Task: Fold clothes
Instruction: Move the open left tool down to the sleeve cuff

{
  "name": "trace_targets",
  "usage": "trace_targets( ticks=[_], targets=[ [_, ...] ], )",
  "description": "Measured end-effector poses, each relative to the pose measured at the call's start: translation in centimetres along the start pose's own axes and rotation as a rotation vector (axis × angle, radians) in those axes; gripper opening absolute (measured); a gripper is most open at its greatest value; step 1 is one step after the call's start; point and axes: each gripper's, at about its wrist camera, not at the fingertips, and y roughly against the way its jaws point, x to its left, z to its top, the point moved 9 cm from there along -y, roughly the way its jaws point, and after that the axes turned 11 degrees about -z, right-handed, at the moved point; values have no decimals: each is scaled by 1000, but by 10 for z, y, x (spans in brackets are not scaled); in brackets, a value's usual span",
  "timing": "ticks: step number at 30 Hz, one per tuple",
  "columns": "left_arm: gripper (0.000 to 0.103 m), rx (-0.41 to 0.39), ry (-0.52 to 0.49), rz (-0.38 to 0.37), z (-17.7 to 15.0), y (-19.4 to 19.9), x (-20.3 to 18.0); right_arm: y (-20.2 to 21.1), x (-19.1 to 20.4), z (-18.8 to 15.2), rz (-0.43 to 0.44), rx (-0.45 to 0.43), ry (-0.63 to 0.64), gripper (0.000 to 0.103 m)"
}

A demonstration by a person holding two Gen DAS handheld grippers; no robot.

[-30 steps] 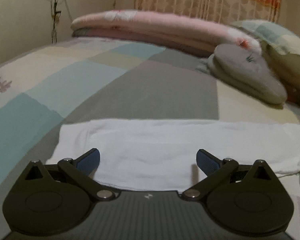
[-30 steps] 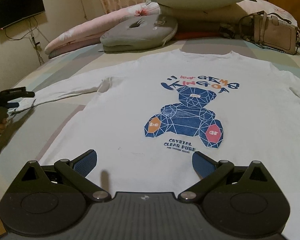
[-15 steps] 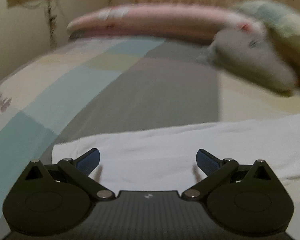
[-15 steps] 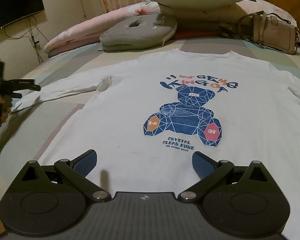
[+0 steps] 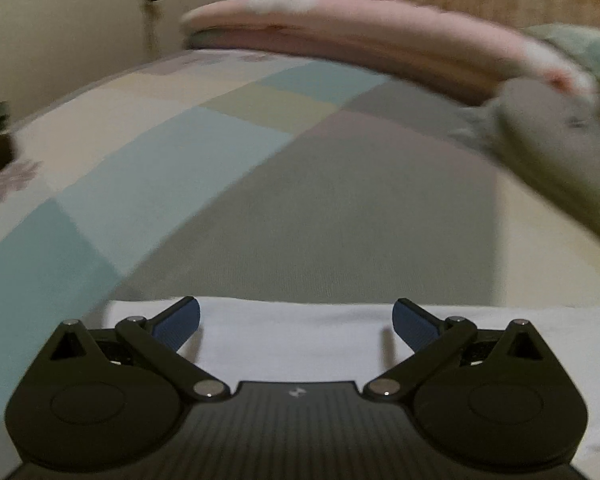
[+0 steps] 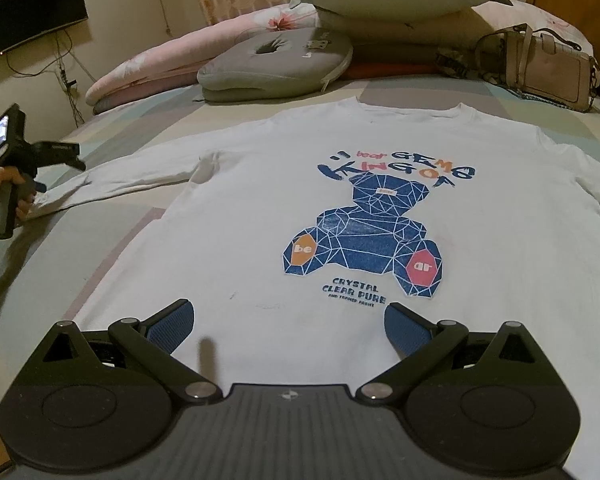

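Ahead of the right claw (image 6: 286, 322), spread wide and empty over the hem, a white sweatshirt (image 6: 260, 216) lies flat on the bed (image 6: 112, 248), reading "KING OF", "CRYSTAL CLEAR PURE". Beneath the left claw (image 5: 296, 320), also wide and empty, lies its sleeve (image 5: 300, 340); better to pinch the cuff edge squarely, then fold inward

- The left tongs (image 5: 296, 320) now sit lower over the white sleeve (image 5: 300, 340), showing less of it.
- In the right view they sit higher, above the cuff.
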Motion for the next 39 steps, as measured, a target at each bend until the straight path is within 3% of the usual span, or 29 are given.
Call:
trace_targets(
  ticks=[5,7,13,18,23,29,33,39],
  targets=[
    [102,44,-78,-14,-39,8,-12,2,-1,1,2,2,-2,103],
    [102,12,-84,-22,-51,14,-5,2,-2,1,5,5,-10,103],
    [102,13,-82,9,-48,45,10,2,-6,3,13,11,-37,103],
    [102,-72,10,-150,-44,88,6,5,-5,3,30,7,-50,103],
    [102,-88,40,-300,-75,98,-6,10,-4,6,51,-17,-58,103],
    [102,-69,87,-341,-100,76,-7,12,-3,8,65,-34,-68,103],
    [102,-81,69,-342,-92,67,-9,9,-5,8,59,-31,-85,103],
    [102,-77,155,-397,-77,55,0,6,-7,8,48,-28,-97,103]
  ],
)
